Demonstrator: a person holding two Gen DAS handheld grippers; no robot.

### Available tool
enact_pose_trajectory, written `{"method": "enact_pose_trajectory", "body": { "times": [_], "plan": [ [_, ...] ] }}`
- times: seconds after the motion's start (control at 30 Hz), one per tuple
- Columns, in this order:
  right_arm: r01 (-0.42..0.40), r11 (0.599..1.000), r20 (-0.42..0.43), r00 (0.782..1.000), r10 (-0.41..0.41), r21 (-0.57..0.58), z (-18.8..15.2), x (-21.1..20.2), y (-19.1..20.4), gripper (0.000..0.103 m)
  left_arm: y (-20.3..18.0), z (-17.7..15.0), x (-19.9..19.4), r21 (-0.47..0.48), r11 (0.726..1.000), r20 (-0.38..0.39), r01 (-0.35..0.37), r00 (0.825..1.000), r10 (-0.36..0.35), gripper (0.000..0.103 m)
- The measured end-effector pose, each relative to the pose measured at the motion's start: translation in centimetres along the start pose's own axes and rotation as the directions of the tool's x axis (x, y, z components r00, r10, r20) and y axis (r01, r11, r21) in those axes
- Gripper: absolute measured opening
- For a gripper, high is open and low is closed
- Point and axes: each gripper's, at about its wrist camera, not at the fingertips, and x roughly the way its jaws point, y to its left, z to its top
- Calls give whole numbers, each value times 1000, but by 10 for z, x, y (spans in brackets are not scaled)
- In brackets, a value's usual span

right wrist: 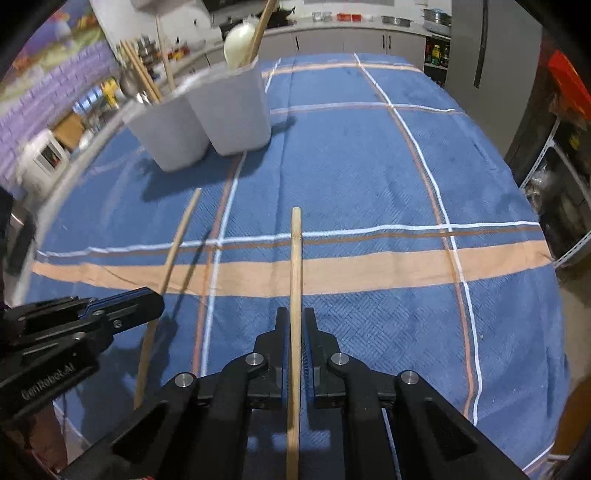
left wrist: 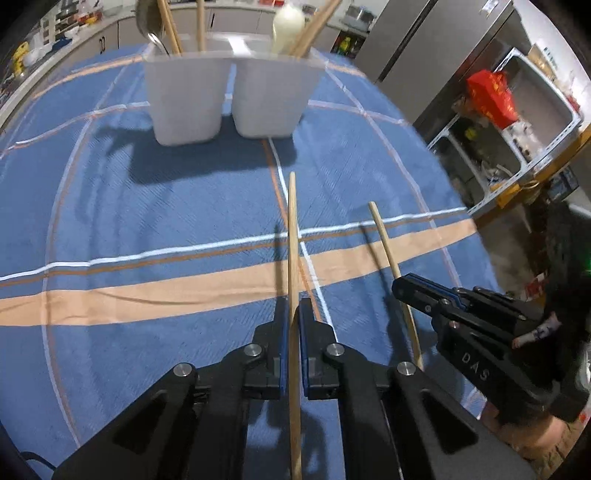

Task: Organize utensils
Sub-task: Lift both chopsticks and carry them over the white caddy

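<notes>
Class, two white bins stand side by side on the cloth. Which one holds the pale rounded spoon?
The right bin, as the left wrist view shows them; the left bin holds a metal spoon instead.

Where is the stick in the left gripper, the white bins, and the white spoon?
stick (left wrist: pixel 291 229), left wrist view, on its bare shaft above the fingers.
white bins (left wrist: pixel 184 99), left wrist view, on the left bin's front wall.
white spoon (left wrist: pixel 288 26), left wrist view, on its bowl.

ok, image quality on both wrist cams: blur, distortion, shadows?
Left wrist view: strong fisheye bowing of the tablecloth stripes, dark corner vignette; the white holder is slightly motion-smeared and throws a hard shadow toward the camera. The chopstick in the left gripper stays sharp. Right wrist view: same bowing, left edge smeared, the right gripper and its chopstick crisp.
</notes>
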Motion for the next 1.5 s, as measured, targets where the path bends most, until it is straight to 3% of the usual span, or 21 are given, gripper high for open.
{"method": "enact_pose_trajectory", "body": {
  "times": [0.43, 0.97, 1.2, 1.5],
  "plan": [
    [-49, 999, 188, 981, 44, 21, -16, -72, 12, 7, -6, -15, -78, 40, 999, 200, -5, 980, -3, 5],
    [-70, 997, 328, 943, 54, 36, -15, -119, 22, 7, -5, -25, -152, 69, 997, 335, 21, 941, -43, 4],
    [-87, 996, 381, 922, 69, 31, 12, -125, 30, 7, 7, -6, -181, 67, 998, 392, 14, 919, -39, 4],
    [-136, 991, 485, 868, 112, 16, 92, -132, 52, 7, 32, 67, -215, 45, 998, 520, -50, 854, 19, 4]
  ]
}}
